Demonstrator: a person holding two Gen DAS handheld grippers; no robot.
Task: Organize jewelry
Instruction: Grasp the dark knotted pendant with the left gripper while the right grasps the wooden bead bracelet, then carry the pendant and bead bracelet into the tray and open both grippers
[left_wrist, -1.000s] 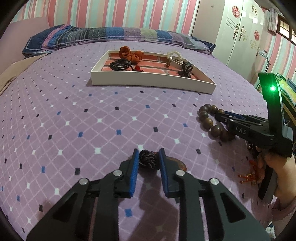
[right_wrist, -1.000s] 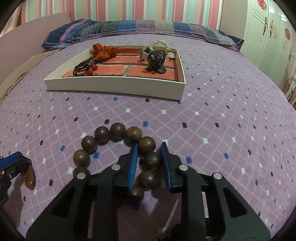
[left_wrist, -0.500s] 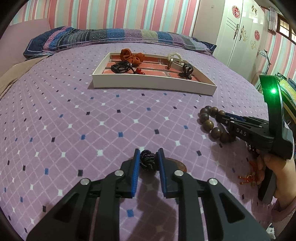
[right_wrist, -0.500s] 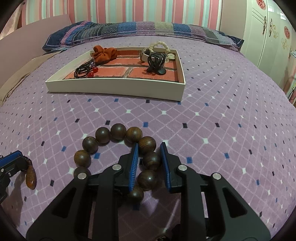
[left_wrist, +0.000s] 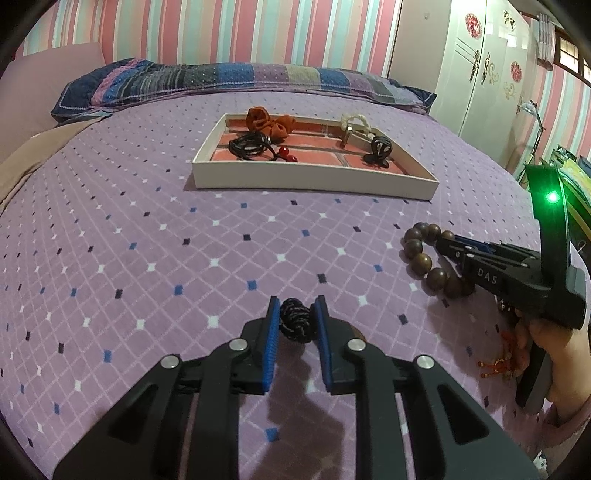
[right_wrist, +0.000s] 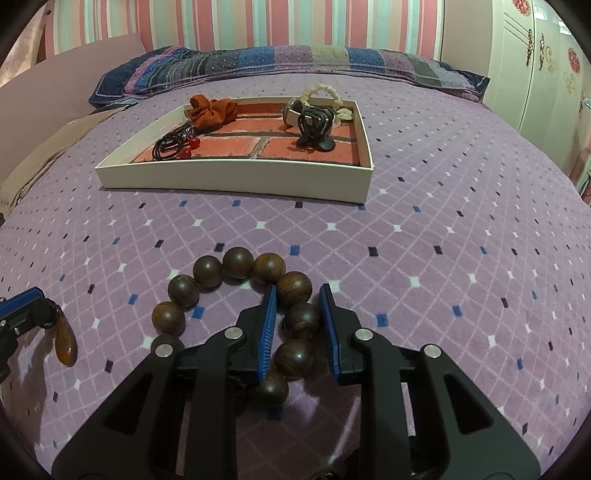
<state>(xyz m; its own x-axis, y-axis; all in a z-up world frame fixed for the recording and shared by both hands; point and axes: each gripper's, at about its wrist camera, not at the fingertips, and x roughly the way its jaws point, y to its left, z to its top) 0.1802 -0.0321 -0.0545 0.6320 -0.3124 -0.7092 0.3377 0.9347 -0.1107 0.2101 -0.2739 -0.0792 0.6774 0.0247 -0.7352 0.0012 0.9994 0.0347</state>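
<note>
My left gripper (left_wrist: 294, 312) is shut on the black braided cord knot (left_wrist: 293, 320) of an amber pendant (right_wrist: 65, 345), which hangs from its tip just above the bedspread. My right gripper (right_wrist: 297, 300) is shut on a brown wooden bead bracelet (right_wrist: 236, 263); one bead (right_wrist: 302, 320) sits between the blue pads. The bracelet also shows in the left wrist view (left_wrist: 421, 254). A white tray (left_wrist: 314, 179) with a brick-pattern floor sits further back, and shows in the right wrist view (right_wrist: 236, 179) too.
The tray holds an orange scrunchie (left_wrist: 269, 123), black hair ties with red beads (left_wrist: 255, 147), a black claw clip (left_wrist: 379, 150) and a cream bead bracelet (left_wrist: 355, 123). A small red ornament (left_wrist: 498, 363) lies by my right hand. Pillows (left_wrist: 221, 79) line the headboard; a white wardrobe (left_wrist: 484, 70) stands right.
Both grippers have risen slightly and closed in a little. The pendant now hangs from the left gripper above the bedspread, and the bead bracelet is lifted a little with the right gripper.
</note>
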